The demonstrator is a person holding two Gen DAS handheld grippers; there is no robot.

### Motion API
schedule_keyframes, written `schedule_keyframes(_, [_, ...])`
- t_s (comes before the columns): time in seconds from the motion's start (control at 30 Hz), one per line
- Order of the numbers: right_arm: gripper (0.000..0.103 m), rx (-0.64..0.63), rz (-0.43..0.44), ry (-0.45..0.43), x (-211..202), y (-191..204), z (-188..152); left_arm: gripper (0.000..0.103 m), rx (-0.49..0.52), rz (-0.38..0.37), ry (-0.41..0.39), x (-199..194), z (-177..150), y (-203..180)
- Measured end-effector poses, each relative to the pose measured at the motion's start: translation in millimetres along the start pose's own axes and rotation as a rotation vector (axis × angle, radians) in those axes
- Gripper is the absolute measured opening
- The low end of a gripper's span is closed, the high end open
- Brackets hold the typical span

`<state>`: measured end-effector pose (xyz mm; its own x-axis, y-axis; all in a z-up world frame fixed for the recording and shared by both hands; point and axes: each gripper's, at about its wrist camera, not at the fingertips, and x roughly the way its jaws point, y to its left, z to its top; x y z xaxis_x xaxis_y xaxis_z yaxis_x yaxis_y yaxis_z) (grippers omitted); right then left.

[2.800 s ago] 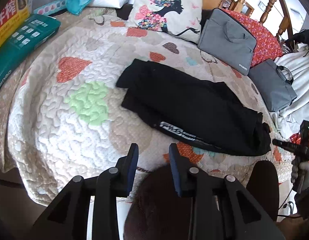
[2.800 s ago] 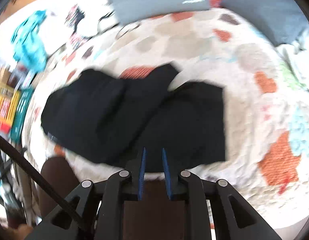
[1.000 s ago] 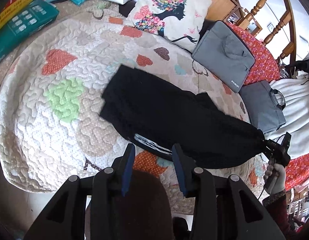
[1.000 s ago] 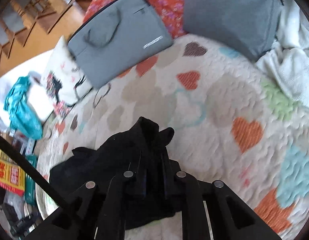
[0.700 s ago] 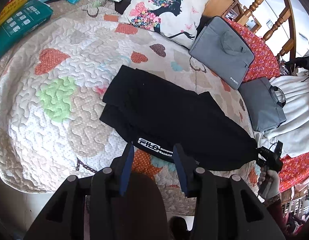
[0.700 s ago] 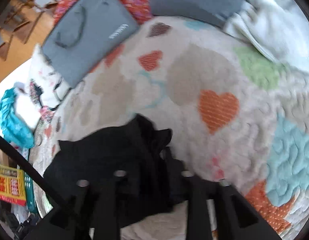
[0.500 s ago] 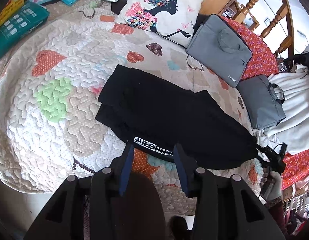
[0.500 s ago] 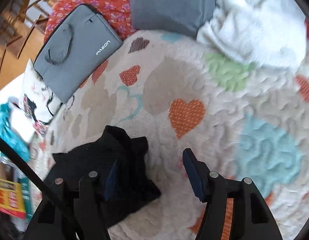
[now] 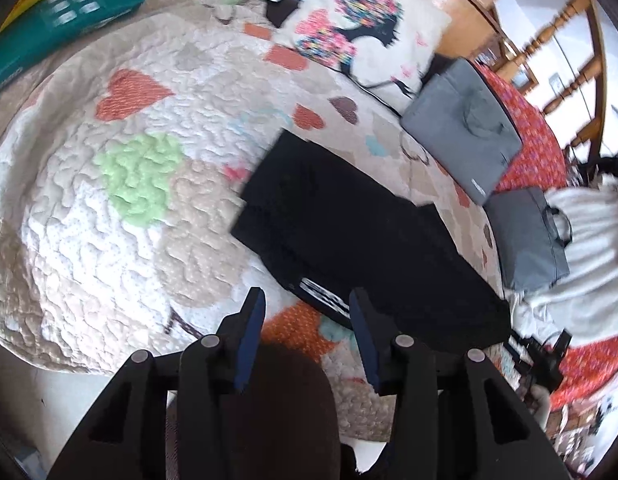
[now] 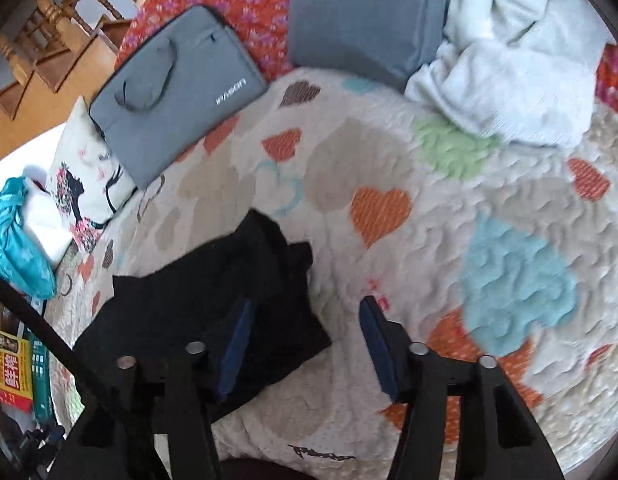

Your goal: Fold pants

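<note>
The left gripper (image 9: 305, 300) hangs with its jaws apart and nothing between them, poised over the quilt (image 9: 89, 240) just short of the near hem of the black pants (image 9: 349, 232). The right gripper (image 10: 301, 312) also stands parted and empty; its jaws have just been closing in a little after letting go, with only the bunched end of the pants (image 10: 213, 300) lying below and toward 9 o'clock of them.

The pants lie stretched long across the quilt, running from 11 o'clock to 4 o'clock in the left view, apparently already doubled leg on leg. The next fold likely brings one end over the other: each gripper should pinch both layers at a corner, lift together, and lay the end down square so the edges meet.

The printed strip at the near hem is blurred and unreadable. How many layers lie stacked cannot be told in the uniform black. Farther off, the grey laptop bag (image 9: 465, 136) and pillow (image 9: 361, 28) sit well apart from the pants.
</note>
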<state>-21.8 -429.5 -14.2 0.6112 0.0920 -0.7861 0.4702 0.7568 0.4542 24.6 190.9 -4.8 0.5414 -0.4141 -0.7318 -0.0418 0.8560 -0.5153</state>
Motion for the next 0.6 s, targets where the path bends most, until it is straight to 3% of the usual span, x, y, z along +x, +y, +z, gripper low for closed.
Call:
schedule_keyframes(0.07, [0.047, 0.026, 0.007, 0.013, 6.0, -0.3, -1.0, 0.049, -0.041, 0.0, -0.005, 4.6, 13.3, 16.0])
schedule_keyframes(0.2, [0.047, 0.027, 0.001, 0.027, 13.1, 7.0, -1.1, 0.05, -0.113, -0.021, 0.013, 25.9, 44.9, 42.4])
schedule_keyframes(0.47, [0.047, -0.008, -0.037, 0.051, 23.9, 23.0, 2.0, 0.05, -0.118, -0.048, 0.101, 96.7, 91.4, 46.3])
schedule_keyframes(0.57, [0.029, -0.024, -0.053, 0.048, 26.3, 28.2, 4.0, 0.045, -0.056, -0.036, 0.161, 116.8, 96.3, 32.7])
schedule_keyframes(0.6, [0.022, -0.032, -0.05, 0.045, 25.6, 30.6, 4.9, 0.034, -0.019, -0.01, 0.163, 116.4, 96.5, 26.8])
